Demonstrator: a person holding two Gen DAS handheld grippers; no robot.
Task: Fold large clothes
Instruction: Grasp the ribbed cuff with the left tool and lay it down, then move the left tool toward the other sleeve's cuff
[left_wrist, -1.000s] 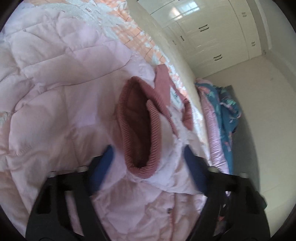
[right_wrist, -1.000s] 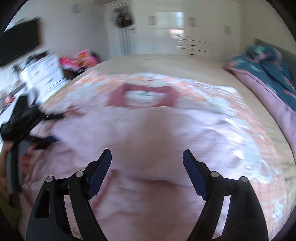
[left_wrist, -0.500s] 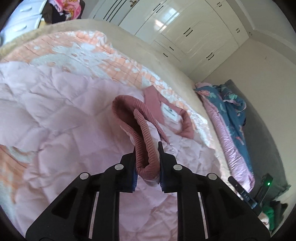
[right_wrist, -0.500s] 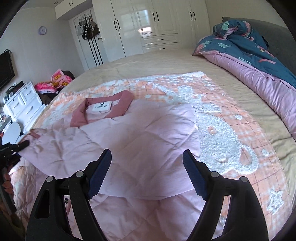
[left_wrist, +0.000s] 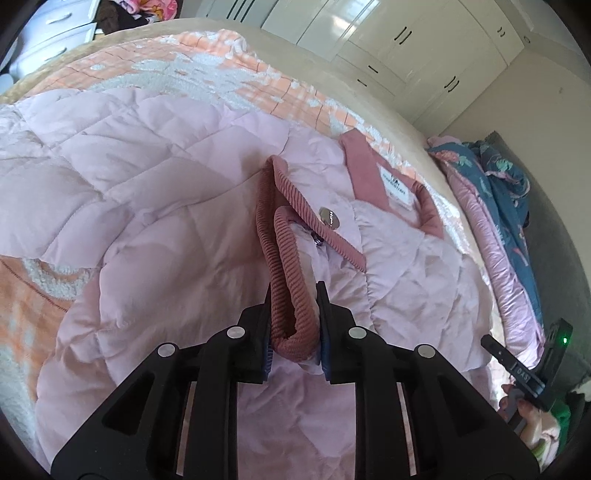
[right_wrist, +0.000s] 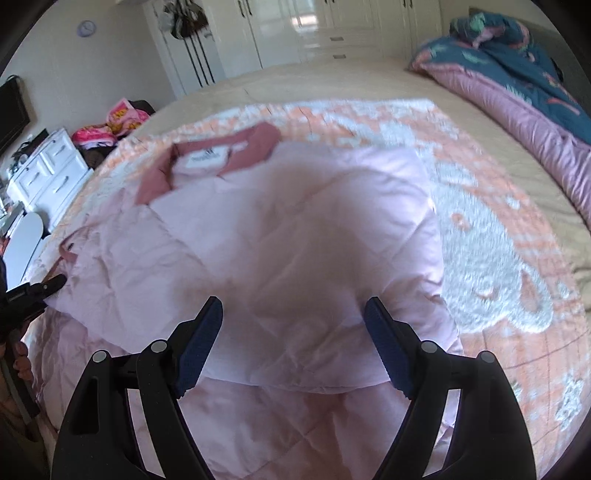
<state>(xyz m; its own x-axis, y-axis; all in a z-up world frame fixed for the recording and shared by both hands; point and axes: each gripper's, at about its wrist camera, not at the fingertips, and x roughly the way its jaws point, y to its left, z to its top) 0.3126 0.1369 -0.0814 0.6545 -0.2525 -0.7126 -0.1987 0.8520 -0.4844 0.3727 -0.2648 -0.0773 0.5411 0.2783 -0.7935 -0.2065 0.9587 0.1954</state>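
The left gripper (left_wrist: 294, 325) is clamped on the ribbed cuff (left_wrist: 291, 291) of a pink quilted jacket (left_wrist: 147, 192) spread over an orange blanket (left_wrist: 229, 70). Its collar (left_wrist: 365, 173) lies beyond, near a blue duvet (left_wrist: 495, 184).

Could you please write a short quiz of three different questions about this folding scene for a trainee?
1. True or false: the left gripper is shut on the ribbed cuff of the pink quilted jacket.
2. Multiple choice: what do the fingers of the right gripper hold? A) the jacket's collar B) nothing, they stand open above the jacket C) the blue floral duvet
3. Fill in: the white label sits inside the jacket's dark pink ____.

Key: 1 true; 2 B; 3 collar.
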